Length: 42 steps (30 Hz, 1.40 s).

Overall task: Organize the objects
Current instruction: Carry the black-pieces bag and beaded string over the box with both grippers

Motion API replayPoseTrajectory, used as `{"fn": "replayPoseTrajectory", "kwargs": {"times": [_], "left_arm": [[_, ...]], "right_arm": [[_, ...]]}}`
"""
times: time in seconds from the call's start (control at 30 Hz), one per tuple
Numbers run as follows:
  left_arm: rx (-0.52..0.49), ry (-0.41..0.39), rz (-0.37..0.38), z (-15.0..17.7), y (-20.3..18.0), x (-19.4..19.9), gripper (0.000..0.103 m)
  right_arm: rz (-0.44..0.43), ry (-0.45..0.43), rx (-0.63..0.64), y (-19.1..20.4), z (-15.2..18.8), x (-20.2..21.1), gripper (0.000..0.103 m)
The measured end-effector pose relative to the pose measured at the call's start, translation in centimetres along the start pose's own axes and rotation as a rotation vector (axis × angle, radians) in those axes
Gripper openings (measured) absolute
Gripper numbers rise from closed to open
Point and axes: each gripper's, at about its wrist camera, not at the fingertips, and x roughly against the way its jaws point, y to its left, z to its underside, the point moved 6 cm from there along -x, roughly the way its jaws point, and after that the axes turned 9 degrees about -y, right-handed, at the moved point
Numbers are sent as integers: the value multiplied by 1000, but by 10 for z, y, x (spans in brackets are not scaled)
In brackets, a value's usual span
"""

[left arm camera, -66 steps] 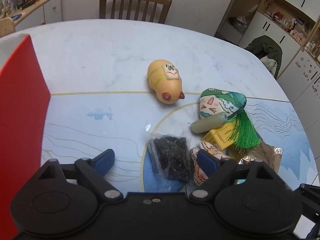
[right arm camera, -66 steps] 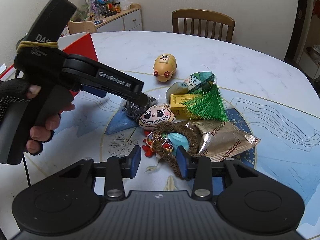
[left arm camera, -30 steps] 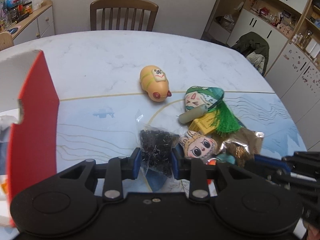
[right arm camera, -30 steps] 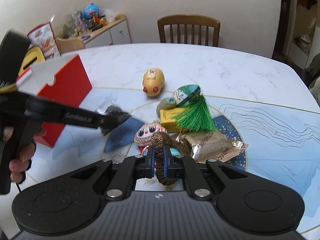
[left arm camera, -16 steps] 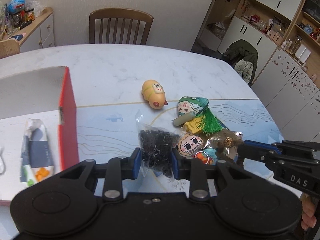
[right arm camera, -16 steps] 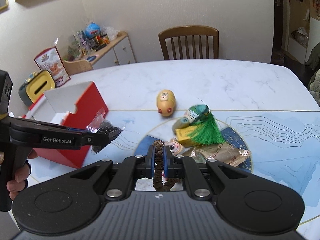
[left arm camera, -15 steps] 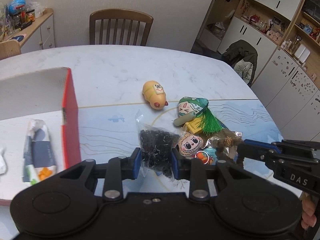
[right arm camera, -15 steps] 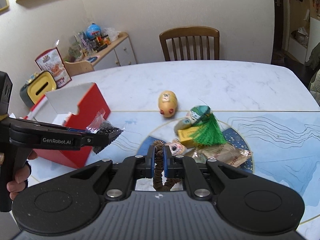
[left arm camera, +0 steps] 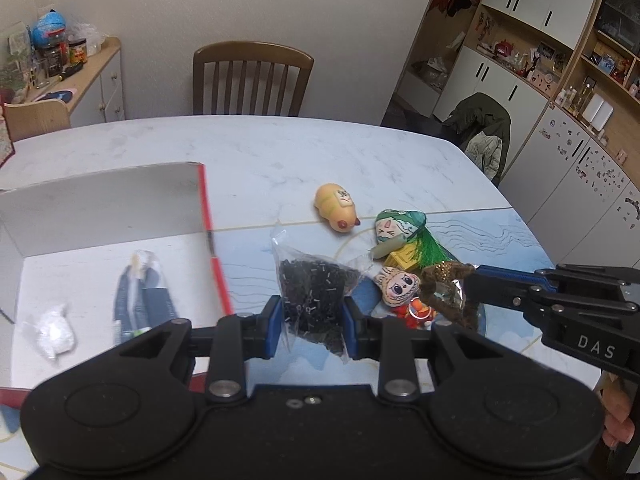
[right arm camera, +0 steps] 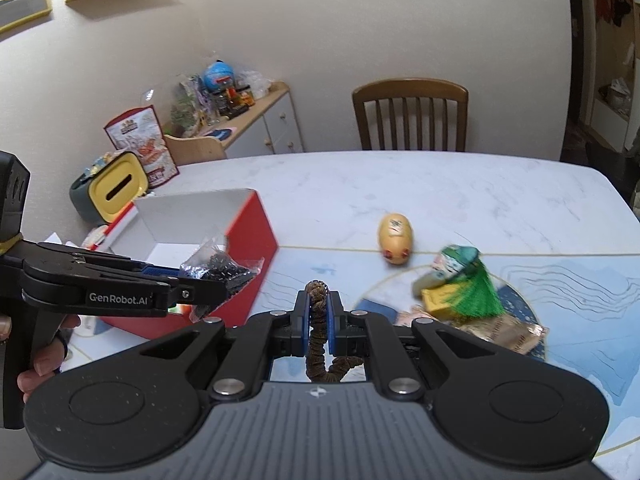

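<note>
My left gripper [left arm camera: 309,326] is shut on a clear bag of black beads [left arm camera: 312,292] and holds it above the table, just right of the red box [left arm camera: 214,256]. The bag also shows in the right wrist view [right arm camera: 218,270], over the box's near edge [right arm camera: 256,240]. My right gripper [right arm camera: 317,326] is shut on a brown braided cord [right arm camera: 318,336], lifted off the table; in the left wrist view the cord [left arm camera: 444,284] hangs from it. A yellow toy [left arm camera: 335,208], a green tasselled doll [left arm camera: 400,226] and a small doll head [left arm camera: 396,288] lie on the table.
The red box holds a blue packet [left arm camera: 142,296] and a white packet [left arm camera: 54,330]. A gold foil pouch [right arm camera: 508,332] and a yellow box [right arm camera: 440,300] lie in the pile. A chair [left arm camera: 252,78] stands at the far edge. A sideboard [right arm camera: 240,128] stands on the left.
Both grippers have risen and shifted left toward the red box, each keeping its hold. More of the box's inside now shows.
</note>
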Motion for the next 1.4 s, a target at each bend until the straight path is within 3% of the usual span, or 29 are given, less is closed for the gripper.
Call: {"fn": "replayPoseTrajectory", "kwargs": {"times": [0.53, 0.73, 1.13, 1.4], "left_arm": [[19, -24, -56, -6, 78, 45, 29], [85, -15, -98, -6, 123, 50, 29], [105, 13, -179, -6, 188, 34, 29], [103, 63, -216, 5, 215, 5, 29]], "right_arm": [[-60, -10, 64, 91, -18, -25, 8], [-82, 4, 89, 122, -25, -48, 8], [-83, 46, 128, 163, -25, -106, 8], [-7, 108, 158, 166, -4, -151, 8]]}}
